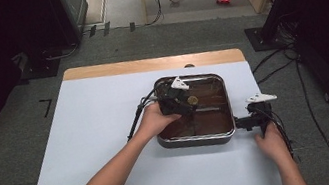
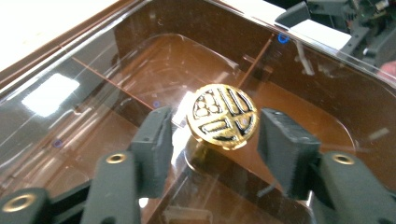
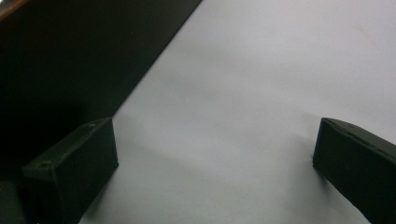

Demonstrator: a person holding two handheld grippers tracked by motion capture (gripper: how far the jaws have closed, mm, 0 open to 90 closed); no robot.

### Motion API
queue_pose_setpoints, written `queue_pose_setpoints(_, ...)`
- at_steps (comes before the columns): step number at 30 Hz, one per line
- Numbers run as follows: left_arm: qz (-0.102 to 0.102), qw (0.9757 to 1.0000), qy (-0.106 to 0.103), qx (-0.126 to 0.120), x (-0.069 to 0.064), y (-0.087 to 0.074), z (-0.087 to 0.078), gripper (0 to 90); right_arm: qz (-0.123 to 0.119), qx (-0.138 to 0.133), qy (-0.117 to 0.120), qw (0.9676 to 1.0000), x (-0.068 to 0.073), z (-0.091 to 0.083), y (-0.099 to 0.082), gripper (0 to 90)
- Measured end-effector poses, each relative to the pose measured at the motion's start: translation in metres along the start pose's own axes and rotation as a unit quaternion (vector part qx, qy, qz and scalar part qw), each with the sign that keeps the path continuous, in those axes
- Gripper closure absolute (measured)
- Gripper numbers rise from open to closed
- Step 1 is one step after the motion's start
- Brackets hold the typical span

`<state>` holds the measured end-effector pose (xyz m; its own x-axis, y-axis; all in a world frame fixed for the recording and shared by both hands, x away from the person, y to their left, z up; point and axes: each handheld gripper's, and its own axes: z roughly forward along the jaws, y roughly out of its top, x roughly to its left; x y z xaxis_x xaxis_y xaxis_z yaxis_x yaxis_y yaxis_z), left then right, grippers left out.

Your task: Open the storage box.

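A square metal pan [image 1: 196, 140] sits right of centre on the white table sheet under a brown see-through lid [image 2: 93, 93]. The lid carries a round gold knob [image 2: 224, 116] with a dark pattern, which is also seen at the pan's middle [image 1: 192, 100]. My left gripper [image 2: 212, 140] reaches down over the lid [image 1: 185, 102] with one jaw on either side of the knob. A narrow gap shows at the left pad [image 2: 156, 140], so the jaws are open around it. My right gripper [image 1: 237, 123] rests low on the sheet by the pan's right wall, open [image 3: 215, 158] with nothing between its jaws.
The white sheet [image 1: 98, 134] covers a wooden table [image 1: 148, 65], with wide free room left of the pan. The pan's dark side [image 3: 56, 56] lies close on the left in the right gripper view. Cables and dark stands surround the table on the floor.
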<state>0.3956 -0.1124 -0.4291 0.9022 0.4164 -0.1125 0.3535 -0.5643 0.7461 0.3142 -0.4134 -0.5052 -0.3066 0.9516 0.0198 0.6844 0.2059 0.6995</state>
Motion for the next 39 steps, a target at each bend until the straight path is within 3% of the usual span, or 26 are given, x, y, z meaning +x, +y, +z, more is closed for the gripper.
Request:
queue_pose_setpoints(4,0.000,1.0000,-0.006,0.001,-0.001,0.000,-0.001,57.1,0.000,0.000,0.000,1.0000,0.000,0.000,0.000,0.0)
queue_pose_setpoints(6,-0.008,0.9999,0.002,0.011,-0.004,0.003,-0.002,58.0,0.000,0.000,0.000,1.0000,0.000,0.000,0.000,0.0)
queue_pose_setpoints(12,-0.008,0.9998,0.000,0.019,-0.006,0.006,-0.006,58.7,0.001,0.000,0.000,1.0000,0.000,0.000,0.000,0.0)
queue_pose_setpoints(17,-0.004,1.0000,0.002,0.008,-0.009,0.009,-0.012,58.7,0.002,0.001,0.000,1.0000,0.000,0.000,0.000,0.0)
queue_pose_setpoints(27,0.011,0.9998,-0.001,-0.017,-0.019,0.019,-0.043,58.8,0.003,0.001,0.001,1.0000,0.000,0.000,0.000,0.0)
queue_pose_setpoints(33,0.001,0.9997,-0.005,-0.023,-0.020,0.017,-0.062,58.8,0.004,0.001,0.000,1.0000,0.000,0.000,0.000,0.0)
queue_pose_setpoints(39,-0.008,0.9996,0.006,-0.028,-0.015,0.010,-0.081,58.8,0.004,0.001,0.001,1.0000,0.000,0.000,0.000,0.0)
